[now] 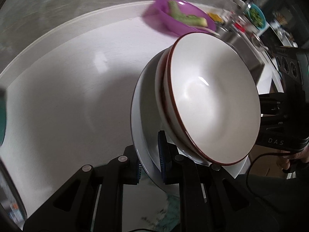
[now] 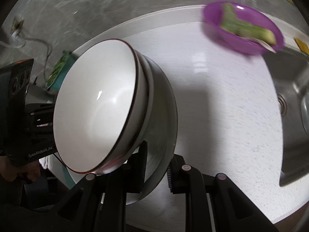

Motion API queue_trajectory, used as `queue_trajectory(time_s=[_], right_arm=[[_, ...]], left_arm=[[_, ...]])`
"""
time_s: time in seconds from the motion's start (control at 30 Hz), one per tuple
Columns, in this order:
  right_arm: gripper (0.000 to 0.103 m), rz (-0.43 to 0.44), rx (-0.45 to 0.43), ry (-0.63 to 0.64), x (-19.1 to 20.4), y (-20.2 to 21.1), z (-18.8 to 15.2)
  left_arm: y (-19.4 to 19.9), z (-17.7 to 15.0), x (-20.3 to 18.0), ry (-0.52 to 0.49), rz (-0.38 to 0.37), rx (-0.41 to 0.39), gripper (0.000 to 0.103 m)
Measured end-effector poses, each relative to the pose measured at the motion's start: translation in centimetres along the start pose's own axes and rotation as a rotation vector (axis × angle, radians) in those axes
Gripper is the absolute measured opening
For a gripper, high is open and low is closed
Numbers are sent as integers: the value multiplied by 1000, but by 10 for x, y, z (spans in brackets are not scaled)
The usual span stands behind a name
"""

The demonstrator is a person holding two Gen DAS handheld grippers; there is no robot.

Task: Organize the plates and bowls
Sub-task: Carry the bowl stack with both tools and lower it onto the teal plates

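A white plate (image 1: pixel 143 135) carries a stack of white bowls with brown rims (image 1: pixel 212 100). My left gripper (image 1: pixel 149 164) is shut on the plate's near rim. In the right wrist view my right gripper (image 2: pixel 156 172) is shut on the opposite rim of the same plate (image 2: pixel 164 119), with the bowls (image 2: pixel 96 106) on it. The stack is held between both grippers above the white countertop (image 1: pixel 67 96). A purple bowl (image 2: pixel 241 29) with green vegetable pieces sits at the counter's far edge; it also shows in the left wrist view (image 1: pixel 179 17).
A steel sink (image 2: pixel 289 106) lies to the right of the counter. A teal container of greens (image 2: pixel 58 71) stands at the left. Bottles, a blue bowl of greens (image 1: pixel 256 17) and other kitchen items crowd the far right.
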State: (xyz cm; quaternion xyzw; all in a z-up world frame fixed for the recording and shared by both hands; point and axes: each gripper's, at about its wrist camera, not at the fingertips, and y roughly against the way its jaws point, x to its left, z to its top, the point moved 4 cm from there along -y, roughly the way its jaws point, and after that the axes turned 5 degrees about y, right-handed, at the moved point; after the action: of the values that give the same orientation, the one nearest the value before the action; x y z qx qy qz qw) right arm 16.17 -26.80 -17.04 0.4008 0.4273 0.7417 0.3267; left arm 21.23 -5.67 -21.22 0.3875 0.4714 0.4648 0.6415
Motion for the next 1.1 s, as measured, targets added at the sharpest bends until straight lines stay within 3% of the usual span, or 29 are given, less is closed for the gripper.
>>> queue_trajectory(time_s=[0.3,0.5,0.9,1.1], right_arm=[[20,63,37,158,77,-18,14],[20,81,79,213,116,-37,7],[20,75,131,207,150,-72,-25],[20,56,140,191,151,-88,-35]], left_arm=[[55,-64,69,147,48,-49,13],[68,-121,99,214,54,-48,12],[54,-205,133,226,52,3,12],[37,-218,144,207,52,18,12]])
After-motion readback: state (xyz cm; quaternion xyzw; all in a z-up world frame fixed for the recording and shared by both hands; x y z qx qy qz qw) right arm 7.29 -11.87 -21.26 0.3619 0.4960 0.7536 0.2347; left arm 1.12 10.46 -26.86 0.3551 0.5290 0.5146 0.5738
